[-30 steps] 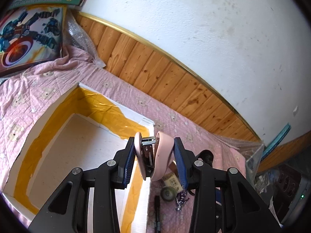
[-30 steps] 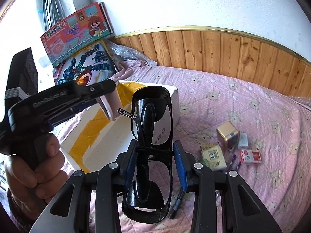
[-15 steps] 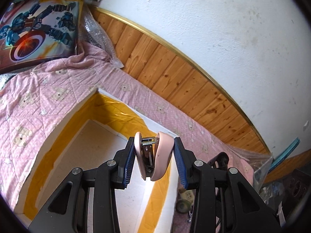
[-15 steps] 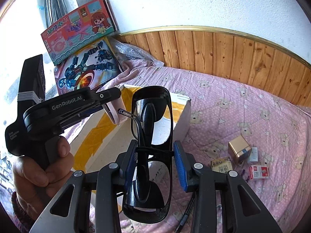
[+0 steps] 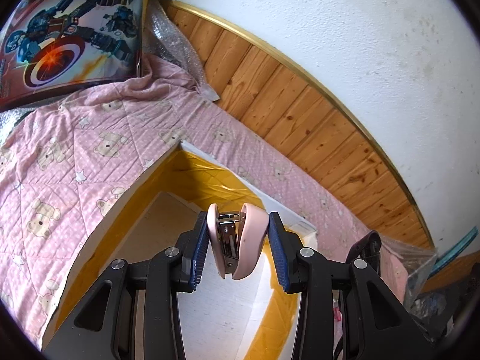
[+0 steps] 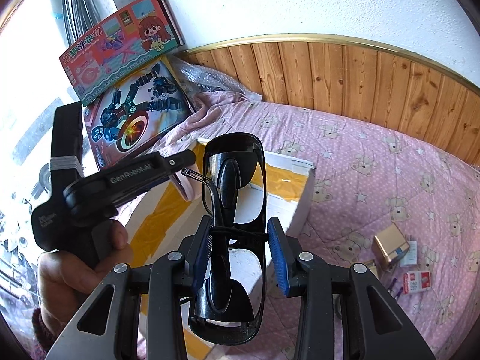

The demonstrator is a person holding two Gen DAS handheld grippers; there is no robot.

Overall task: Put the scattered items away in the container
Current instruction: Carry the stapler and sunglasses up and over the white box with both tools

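My left gripper (image 5: 238, 225) is shut on a pink stapler (image 5: 250, 240), which hangs over the open white box with yellow tape inside (image 5: 156, 165). My right gripper (image 6: 238, 228) is shut on folded black sunglasses (image 6: 234, 162), standing upright between the blue pads, just in front of the same box (image 6: 300, 201). In the right wrist view a hand (image 6: 75, 270) grips the left tool at the left, with the stapler's pink end (image 6: 187, 187) showing over the box. A gold box (image 6: 390, 243), a red-and-white packet (image 6: 418, 280) and purple pens (image 6: 396, 289) lie on the quilt at the right.
The box sits on a pink bear-print quilt (image 5: 60, 165) against a wood-panelled wall (image 5: 300, 105). Two toy boxes (image 6: 120, 45) (image 5: 69, 39) and bubble wrap (image 5: 171, 39) lean in the far corner. A clear plastic bag (image 5: 420, 264) lies at the right.
Both grippers have moved toward the box with their loads. The box now fills more of the left wrist view, and the scattered items have slid rightward in the right wrist view.
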